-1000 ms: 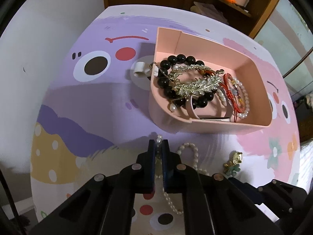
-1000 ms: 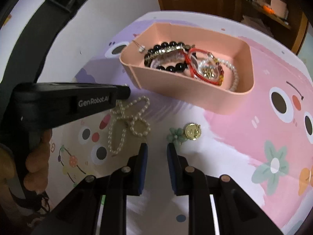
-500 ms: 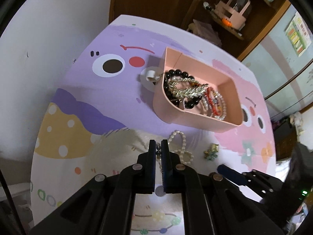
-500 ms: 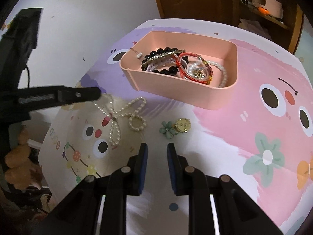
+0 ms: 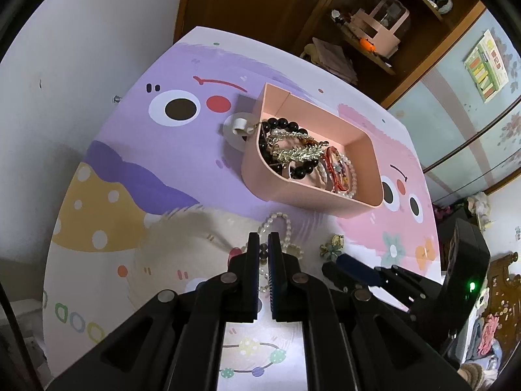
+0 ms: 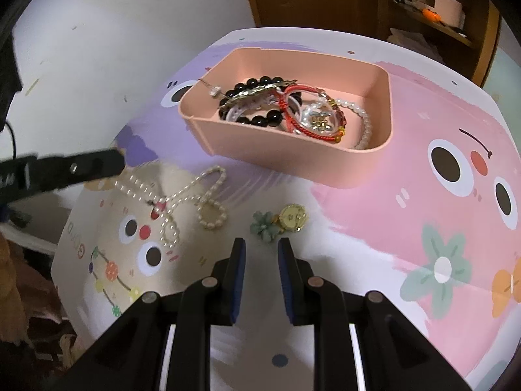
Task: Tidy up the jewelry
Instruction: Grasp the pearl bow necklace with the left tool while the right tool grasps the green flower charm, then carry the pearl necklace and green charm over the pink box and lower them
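- The left gripper (image 5: 263,244) is clenched on one end of a pearl necklace (image 6: 182,195). From the right wrist view the strand runs taut from its tip down to the table, with most of its loops lying there, so this looks like the start of a lift toward the box.
- The pink box (image 5: 325,202) sits ahead of both grippers, beyond the pearls, its open top facing up. It already holds black beads (image 6: 260,119), a gold leaf chain (image 5: 302,153), red cords (image 6: 293,110) and a white bead bracelet, which is probably why the necklace is meant to go there too.
- The right gripper (image 6: 259,251) hangs released, jaws a little apart and nothing between them. Just ahead of its tips lie a green flower brooch (image 6: 263,226) and a gold round charm (image 6: 293,216), touching each other; it seems placed to take them next.
- A white ring (image 5: 241,123) lies outside the box, against its far left corner.
- The table (image 6: 423,228) is round, covered with a cartoon print in purple, pink and cream with eyes and flowers.
- Behind it are a white wall, a brown wooden door and open shelves with small clutter.
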`<move>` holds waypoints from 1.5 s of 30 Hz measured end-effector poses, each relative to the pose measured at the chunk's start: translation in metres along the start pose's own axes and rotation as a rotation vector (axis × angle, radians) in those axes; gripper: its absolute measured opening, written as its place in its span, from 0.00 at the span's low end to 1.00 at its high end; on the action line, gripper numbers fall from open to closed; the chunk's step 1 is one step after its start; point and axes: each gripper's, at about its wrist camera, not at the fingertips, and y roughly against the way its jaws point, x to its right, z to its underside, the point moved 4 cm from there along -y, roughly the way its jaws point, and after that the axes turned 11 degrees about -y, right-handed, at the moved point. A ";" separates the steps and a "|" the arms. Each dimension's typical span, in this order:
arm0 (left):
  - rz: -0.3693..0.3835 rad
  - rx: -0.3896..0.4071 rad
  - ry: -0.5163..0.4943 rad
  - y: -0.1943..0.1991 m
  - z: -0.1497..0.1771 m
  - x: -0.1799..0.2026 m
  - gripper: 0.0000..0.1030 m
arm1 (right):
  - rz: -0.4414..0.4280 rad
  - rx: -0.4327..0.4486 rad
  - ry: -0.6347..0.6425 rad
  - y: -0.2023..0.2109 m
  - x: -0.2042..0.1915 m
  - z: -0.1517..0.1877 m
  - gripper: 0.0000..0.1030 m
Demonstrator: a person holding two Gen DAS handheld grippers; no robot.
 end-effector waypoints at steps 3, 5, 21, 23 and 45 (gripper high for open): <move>0.005 -0.007 0.008 -0.003 0.001 -0.002 0.03 | 0.002 0.006 -0.019 -0.004 0.000 -0.005 0.20; 0.008 -0.011 0.012 -0.004 0.002 -0.002 0.03 | 0.010 0.016 -0.019 -0.006 -0.002 -0.008 0.20; 0.011 0.073 -0.032 0.043 -0.025 0.019 0.03 | -0.018 0.071 -0.030 0.016 -0.008 -0.015 0.19; 0.008 0.095 -0.046 0.056 -0.033 0.026 0.03 | -0.030 0.095 -0.037 0.030 -0.008 -0.020 0.19; 0.037 0.365 -0.211 0.141 -0.156 0.114 0.03 | -0.059 0.276 -0.078 0.101 0.013 -0.100 0.19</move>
